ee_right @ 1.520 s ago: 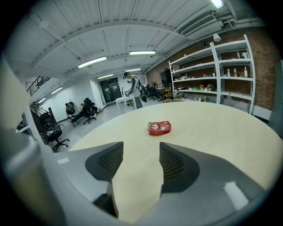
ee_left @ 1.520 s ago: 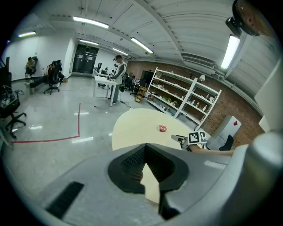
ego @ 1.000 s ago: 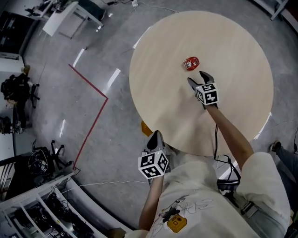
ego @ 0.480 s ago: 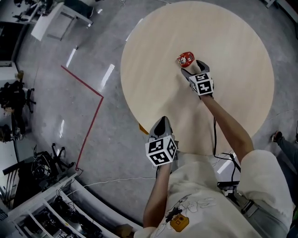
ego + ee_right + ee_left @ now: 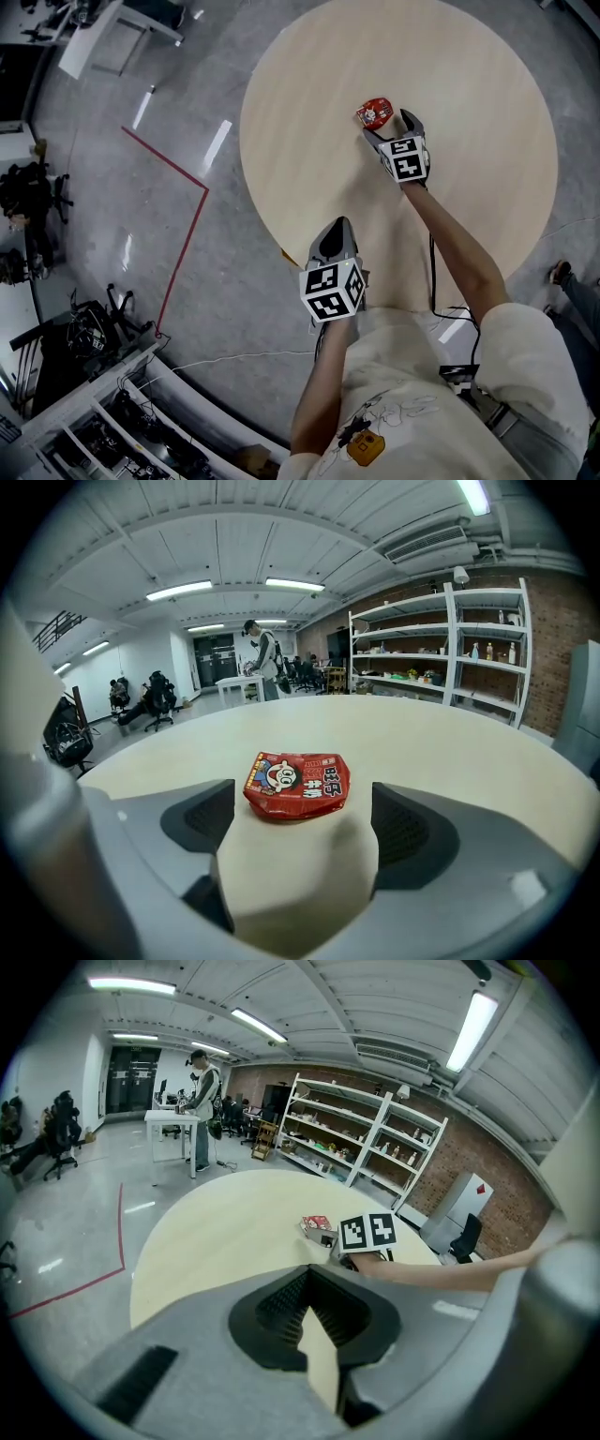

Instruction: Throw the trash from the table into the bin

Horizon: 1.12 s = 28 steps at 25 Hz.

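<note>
Right hand-held gripper (image 5: 388, 126), empty jaws just spreading wide, faces red cartoon-face packet (image 5: 297, 784), white characters; left hand-held gripper (image 5: 335, 228) closed

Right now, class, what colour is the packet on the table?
Red packet with a cartoon face; right gripper view shows it best.

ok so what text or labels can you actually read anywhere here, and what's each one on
"旺仔牛奶" (probable reading, white characters): on the crumpled red snack packet lying on the round pale wooden table. Its smaller print is too small to read.
Black-and-white marker cubes: square patterns only, no words.
Items on the shelves: too small to read.
</note>
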Motion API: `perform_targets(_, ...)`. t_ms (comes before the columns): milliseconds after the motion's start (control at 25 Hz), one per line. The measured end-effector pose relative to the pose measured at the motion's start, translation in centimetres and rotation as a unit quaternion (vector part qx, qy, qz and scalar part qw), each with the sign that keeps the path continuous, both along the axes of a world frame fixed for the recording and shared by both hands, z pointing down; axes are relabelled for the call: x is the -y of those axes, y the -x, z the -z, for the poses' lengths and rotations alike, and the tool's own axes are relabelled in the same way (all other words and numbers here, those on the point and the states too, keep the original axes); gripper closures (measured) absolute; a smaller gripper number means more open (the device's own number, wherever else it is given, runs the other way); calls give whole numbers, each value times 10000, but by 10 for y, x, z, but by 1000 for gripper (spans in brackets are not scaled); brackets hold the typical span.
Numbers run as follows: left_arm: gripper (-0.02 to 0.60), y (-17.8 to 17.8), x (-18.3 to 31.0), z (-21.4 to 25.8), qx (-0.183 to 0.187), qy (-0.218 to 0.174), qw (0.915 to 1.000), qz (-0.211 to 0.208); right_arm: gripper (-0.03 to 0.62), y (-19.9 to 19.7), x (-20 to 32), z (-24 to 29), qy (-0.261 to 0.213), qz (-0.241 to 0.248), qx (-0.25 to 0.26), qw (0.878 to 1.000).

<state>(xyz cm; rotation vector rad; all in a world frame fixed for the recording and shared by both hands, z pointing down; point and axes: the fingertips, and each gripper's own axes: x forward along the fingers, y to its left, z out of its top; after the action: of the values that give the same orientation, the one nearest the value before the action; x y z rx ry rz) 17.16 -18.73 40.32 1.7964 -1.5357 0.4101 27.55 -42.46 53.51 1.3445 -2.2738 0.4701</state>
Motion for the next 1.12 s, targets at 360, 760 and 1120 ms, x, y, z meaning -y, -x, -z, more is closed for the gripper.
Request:
perform_targets(360,575,5,-14,6,92,76,9999,16,155,0,-2,-8,127,-81,-623,9979)
perform_targets(760,575,5,-36,4,8,186,9998,7,237,0,-9,-8,276,249,-648,9972)
perform_targets(1120,575,10,-44,4,-71,101,9999,40,238,3,-33,0,332,512,-639,9961)
